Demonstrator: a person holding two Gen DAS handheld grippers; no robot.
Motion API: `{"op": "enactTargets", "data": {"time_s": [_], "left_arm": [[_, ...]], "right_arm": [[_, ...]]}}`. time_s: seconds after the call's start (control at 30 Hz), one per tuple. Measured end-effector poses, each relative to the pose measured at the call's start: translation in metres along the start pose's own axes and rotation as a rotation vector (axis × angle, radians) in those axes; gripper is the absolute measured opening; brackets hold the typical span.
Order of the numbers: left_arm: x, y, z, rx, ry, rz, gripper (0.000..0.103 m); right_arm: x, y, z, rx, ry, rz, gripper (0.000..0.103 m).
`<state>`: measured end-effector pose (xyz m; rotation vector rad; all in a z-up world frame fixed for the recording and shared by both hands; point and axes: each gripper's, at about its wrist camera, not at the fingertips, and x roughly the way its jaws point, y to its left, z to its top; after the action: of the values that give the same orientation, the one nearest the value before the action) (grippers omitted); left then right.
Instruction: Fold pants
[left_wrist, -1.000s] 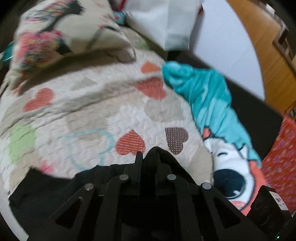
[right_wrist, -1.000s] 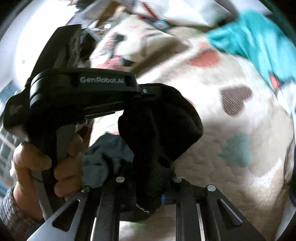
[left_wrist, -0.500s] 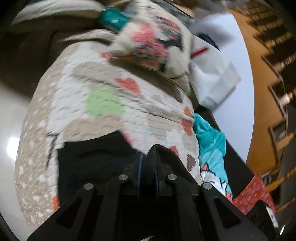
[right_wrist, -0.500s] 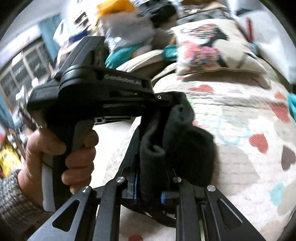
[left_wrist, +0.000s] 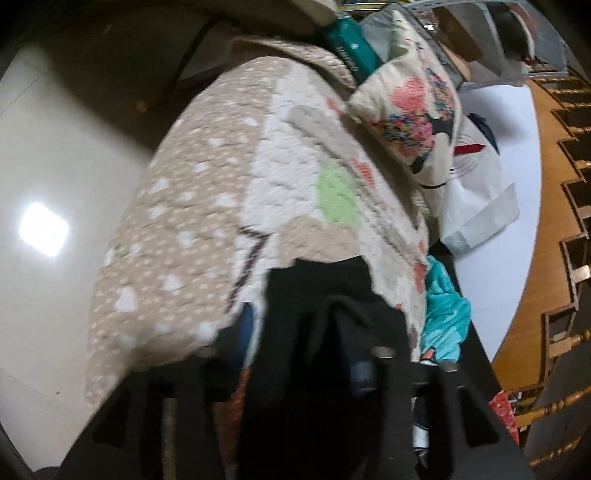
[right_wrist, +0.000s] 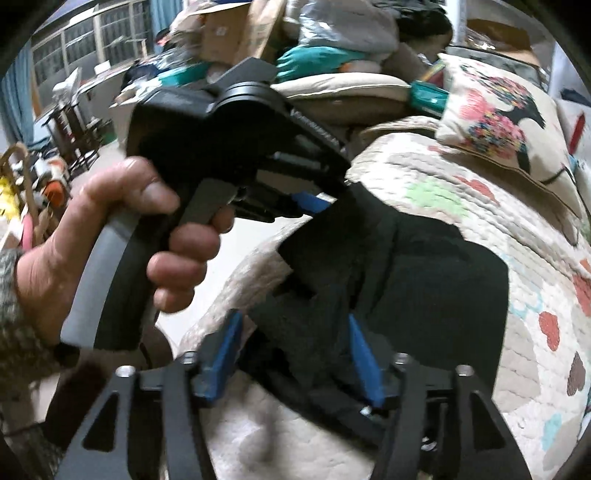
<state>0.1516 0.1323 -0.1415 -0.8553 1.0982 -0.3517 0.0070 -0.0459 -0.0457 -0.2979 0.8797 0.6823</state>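
The black pants (right_wrist: 436, 273) lie folded on the heart-patterned quilt (right_wrist: 443, 192) near its front edge. My right gripper (right_wrist: 295, 332) is open, its blue pads (right_wrist: 364, 354) spread on either side of a black fold that lies loose between them. The left gripper (right_wrist: 325, 199), held by a hand, shows in the right wrist view at the pants' left corner with its blue pads apart. In the left wrist view the pants (left_wrist: 317, 295) fill the space at my left gripper (left_wrist: 303, 332), which is blurred, with fingers spread around the cloth.
A flower-print cushion (left_wrist: 413, 110) and a white bag (left_wrist: 476, 206) sit at the quilt's far end. A teal blanket (left_wrist: 443, 317) lies on the right side. Pale floor (left_wrist: 55, 166) lies left of the bed. Boxes and clutter (right_wrist: 258, 33) stand behind.
Both grippers were shut on bunched black cloth; now their fingers are apart and the pants lie flatter on the quilt. Both views have swung toward the bed's cushion end.
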Motion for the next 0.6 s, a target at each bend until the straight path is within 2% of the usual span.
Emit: {"op": "enactTargets", "data": {"time_s": [0.2, 0.3, 0.4, 0.47, 0.6], "left_arm": [[-0.011, 0.025, -0.01, -0.078, 0.009, 0.086, 0.054], [-0.024, 0.032, -0.014, -0.121, -0.03, 0.137, 0.054], [-0.039, 0.032, -0.015, -0.154, -0.087, 0.181, 0.054], [-0.049, 0.022, -0.018, -0.143, -0.136, 0.222, 0.054], [-0.052, -0.017, -0.029, -0.055, -0.195, 0.214, 0.054]], "right_arm": [[-0.014, 0.004, -0.018, -0.007, 0.014, 0.013, 0.076], [-0.033, 0.001, -0.027, -0.013, 0.012, 0.043, 0.076], [-0.056, -0.005, -0.038, -0.032, -0.011, 0.035, 0.076], [-0.071, -0.013, -0.044, -0.035, -0.03, 0.021, 0.076], [-0.086, -0.032, -0.046, 0.001, -0.051, 0.003, 0.076]]}}
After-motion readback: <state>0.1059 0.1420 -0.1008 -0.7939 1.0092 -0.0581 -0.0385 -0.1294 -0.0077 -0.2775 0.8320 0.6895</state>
